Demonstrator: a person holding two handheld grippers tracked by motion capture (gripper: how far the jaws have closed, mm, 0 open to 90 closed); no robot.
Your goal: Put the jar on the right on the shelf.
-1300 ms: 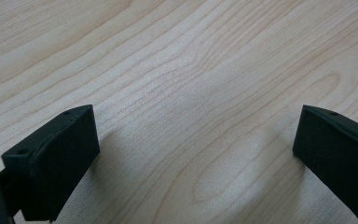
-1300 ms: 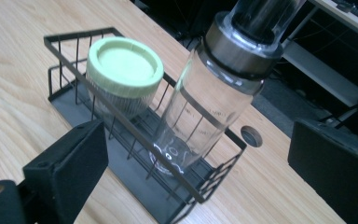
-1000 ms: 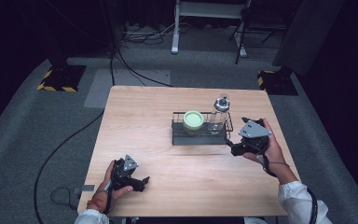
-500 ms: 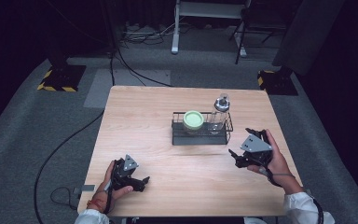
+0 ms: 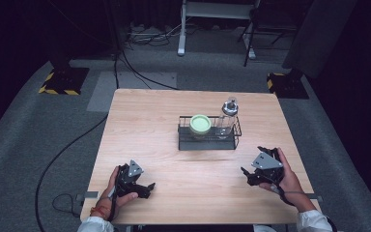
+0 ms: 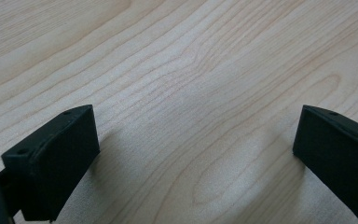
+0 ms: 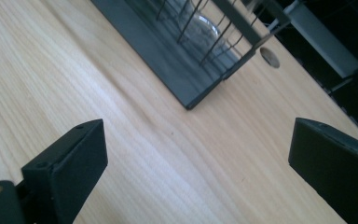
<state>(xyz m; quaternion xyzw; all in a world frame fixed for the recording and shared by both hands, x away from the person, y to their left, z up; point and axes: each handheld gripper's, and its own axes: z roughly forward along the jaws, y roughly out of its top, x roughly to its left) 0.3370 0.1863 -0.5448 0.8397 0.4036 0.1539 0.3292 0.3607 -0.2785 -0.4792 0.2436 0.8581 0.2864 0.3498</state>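
Table point(image 5: 149, 125): light wood, square top, visible grain, standing on grey carpet. Directly on it: one black wire rack point(image 5: 207, 137), just right of the tabletop's centre. A small round hole point(image 7: 270, 57) pierces the tabletop just beyond the rack's corner, seen in the right gripper view.

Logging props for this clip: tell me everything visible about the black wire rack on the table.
The black wire rack is a low rectangular basket with thin wire sides and a solid dark base, resting flat on the light wooden table. Inside stand a green-lidded jar at left and a clear glass bottle at right. Neither gripper touches it.
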